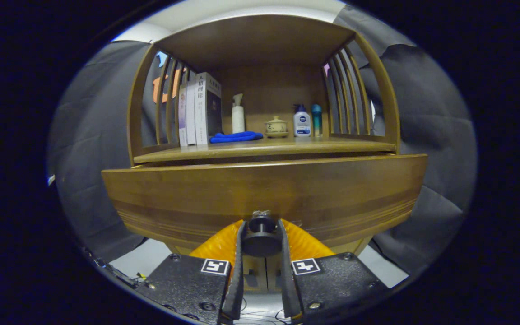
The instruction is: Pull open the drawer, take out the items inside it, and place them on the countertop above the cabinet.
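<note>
A wooden cabinet stands before me, and its wide drawer front (264, 189) fills the space just ahead of my fingers. A dark round knob (261, 237) juts from the lower middle of that front. My gripper (261, 239) is shut on the knob, one finger pressing each side. The drawer front seems to stand slightly out from the cabinet body; its inside is hidden. Above it runs the countertop (341, 145), a wooden shelf under a curved roof.
On the countertop stand several books (199, 110) at the left, a white spray bottle (238, 115), a folded blue cloth (236, 136), a small lidded pot (276, 127), a white pump bottle (302, 122) and a teal bottle (317, 120). Slatted wooden sides (352, 97) close both ends.
</note>
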A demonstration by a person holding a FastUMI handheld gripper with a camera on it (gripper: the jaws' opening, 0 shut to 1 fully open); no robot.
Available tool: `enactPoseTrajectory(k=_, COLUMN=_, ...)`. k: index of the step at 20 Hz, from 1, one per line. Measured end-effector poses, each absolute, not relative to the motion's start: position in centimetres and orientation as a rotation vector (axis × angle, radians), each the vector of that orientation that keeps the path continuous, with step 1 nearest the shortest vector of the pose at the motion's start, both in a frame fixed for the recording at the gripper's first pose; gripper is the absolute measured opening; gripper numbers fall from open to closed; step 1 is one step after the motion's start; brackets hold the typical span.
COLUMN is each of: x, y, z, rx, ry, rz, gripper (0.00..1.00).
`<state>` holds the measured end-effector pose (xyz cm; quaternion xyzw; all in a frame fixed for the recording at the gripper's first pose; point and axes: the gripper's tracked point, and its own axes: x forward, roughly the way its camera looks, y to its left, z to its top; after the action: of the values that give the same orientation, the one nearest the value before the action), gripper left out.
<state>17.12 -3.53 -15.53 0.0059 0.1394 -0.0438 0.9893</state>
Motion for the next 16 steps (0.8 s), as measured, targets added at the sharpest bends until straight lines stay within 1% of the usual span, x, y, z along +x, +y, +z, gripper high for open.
enactPoseTrajectory(k=16, x=8.4, y=-2.4, z=-16.6, rx=0.033, ry=0.291, rz=-0.091, gripper=0.37)
